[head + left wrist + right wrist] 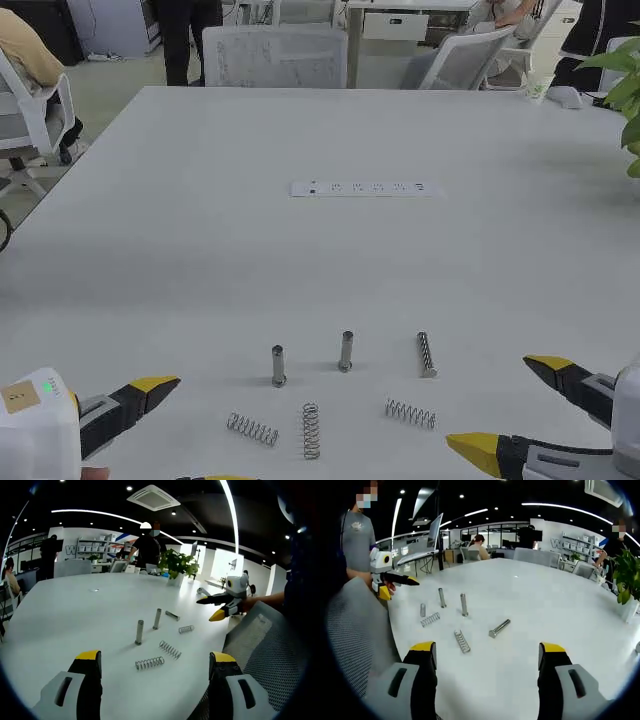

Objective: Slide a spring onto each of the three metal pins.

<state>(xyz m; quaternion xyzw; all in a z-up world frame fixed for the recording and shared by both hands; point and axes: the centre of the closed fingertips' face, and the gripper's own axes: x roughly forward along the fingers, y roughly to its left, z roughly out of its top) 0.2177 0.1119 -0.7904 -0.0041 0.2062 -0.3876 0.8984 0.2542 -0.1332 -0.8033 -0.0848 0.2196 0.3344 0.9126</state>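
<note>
Two metal pins stand upright on the white table [200, 250], the left pin [278, 365] and the middle pin [346, 351]. A third pin [426, 354] lies on its side to their right. Three loose springs lie in front of them: left [252, 429], middle [311, 431] and right [410, 413]. My left gripper [190, 430] is open at the near left, empty, just left of the springs. At the near right my right gripper [495, 402] is open too, beside the right spring. The lying pin [499, 628] and a spring [462, 641] sit ahead of the right gripper [487, 647].
A white power strip [366, 188] lies mid-table. Mesh office chairs [275, 55] stand along the far edge, with a paper cup [538, 88] and a green plant [625, 90] at the far right. People stand and sit beyond the table.
</note>
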